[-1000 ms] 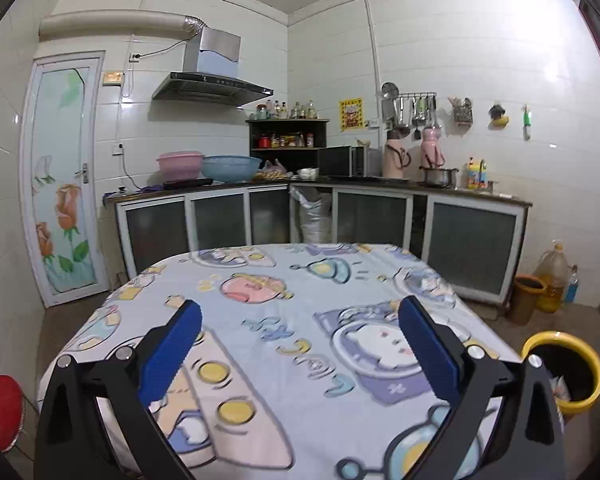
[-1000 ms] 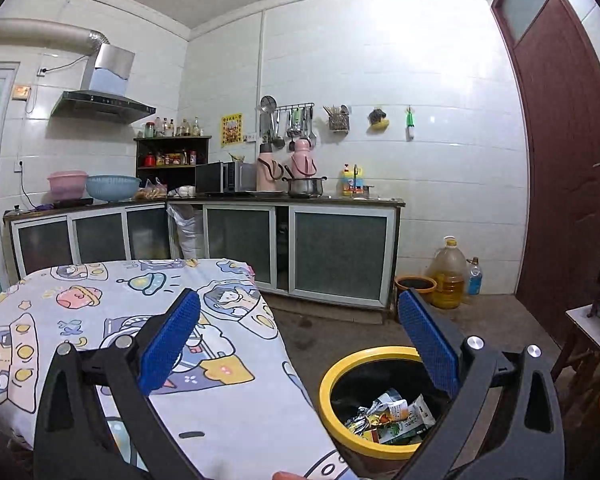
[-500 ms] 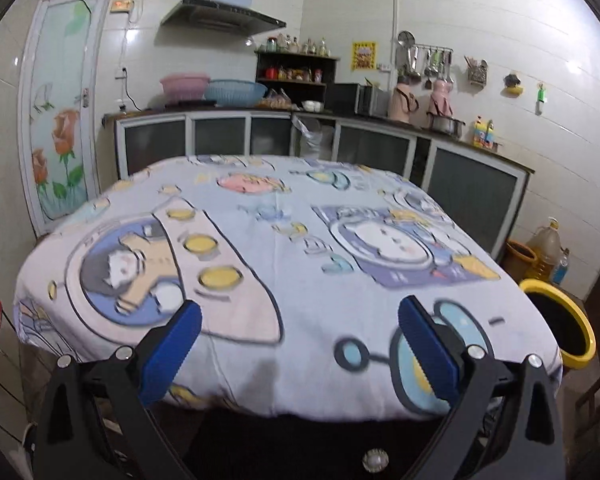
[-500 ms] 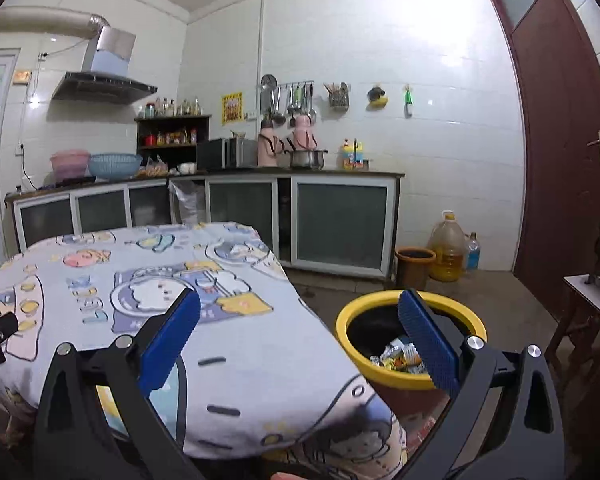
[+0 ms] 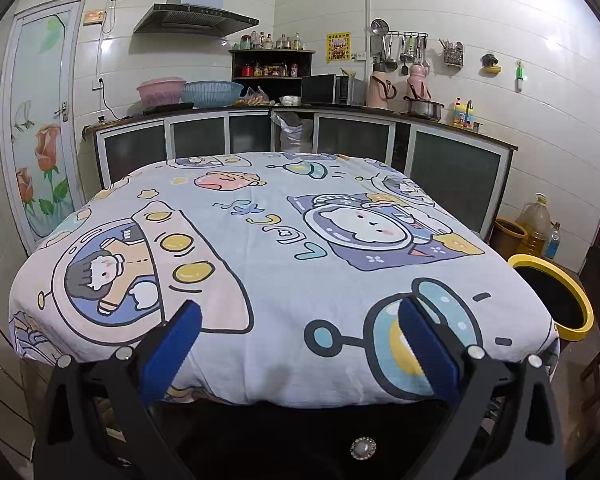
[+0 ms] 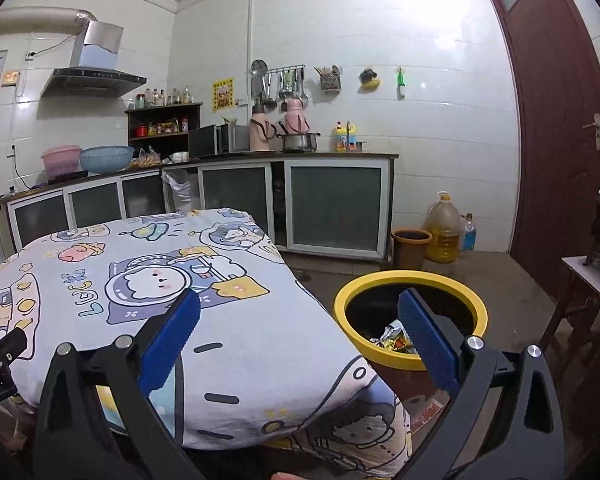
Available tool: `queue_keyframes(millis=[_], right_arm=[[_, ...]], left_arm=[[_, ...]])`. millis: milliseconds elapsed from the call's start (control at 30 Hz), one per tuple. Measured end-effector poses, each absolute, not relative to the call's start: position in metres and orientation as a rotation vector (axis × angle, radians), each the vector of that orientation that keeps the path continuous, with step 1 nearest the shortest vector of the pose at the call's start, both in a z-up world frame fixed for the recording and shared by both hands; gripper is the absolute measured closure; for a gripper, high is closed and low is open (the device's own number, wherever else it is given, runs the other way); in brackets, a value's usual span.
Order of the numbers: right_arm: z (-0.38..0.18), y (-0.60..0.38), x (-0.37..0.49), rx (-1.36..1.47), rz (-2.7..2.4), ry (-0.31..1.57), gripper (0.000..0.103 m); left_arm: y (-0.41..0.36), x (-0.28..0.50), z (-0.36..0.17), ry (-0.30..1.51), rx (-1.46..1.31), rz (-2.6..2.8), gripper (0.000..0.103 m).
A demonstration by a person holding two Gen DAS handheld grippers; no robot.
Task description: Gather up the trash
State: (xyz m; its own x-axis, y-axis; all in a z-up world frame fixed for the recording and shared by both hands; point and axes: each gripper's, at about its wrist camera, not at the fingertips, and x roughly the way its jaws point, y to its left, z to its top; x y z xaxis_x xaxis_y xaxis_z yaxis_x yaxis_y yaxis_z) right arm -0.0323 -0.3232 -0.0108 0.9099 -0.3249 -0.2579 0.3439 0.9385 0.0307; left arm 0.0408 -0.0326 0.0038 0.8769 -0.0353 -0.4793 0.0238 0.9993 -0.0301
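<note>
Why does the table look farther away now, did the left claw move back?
Yes. The left claw pulled back and dropped: its tips now sit at the near edge of the cartoon tablecloth, not over the middle.

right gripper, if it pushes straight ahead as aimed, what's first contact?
Probably the tablecloth at the table's near right corner; the right gripper is open and empty. The yellow-rimmed bin sits just right of that line. Depth unclear.

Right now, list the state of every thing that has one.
left gripper: open, holding nothing
right gripper: open, holding nothing
yellow-rimmed bin: uncovered, wrappers inside
tablecloth: spread flat, no trash on it
brown door: shut
</note>
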Motion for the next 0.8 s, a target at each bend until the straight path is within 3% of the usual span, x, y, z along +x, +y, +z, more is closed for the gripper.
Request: queue_keyframes(millis=[800], right_arm=[[-0.0153, -0.3162, -0.0271, 0.062, -0.311, 0.28, 0.008]], left_arm=[[-0.0282, 0.044, -0.0029, 0.519, -0.051, -0.026, 0.008]])
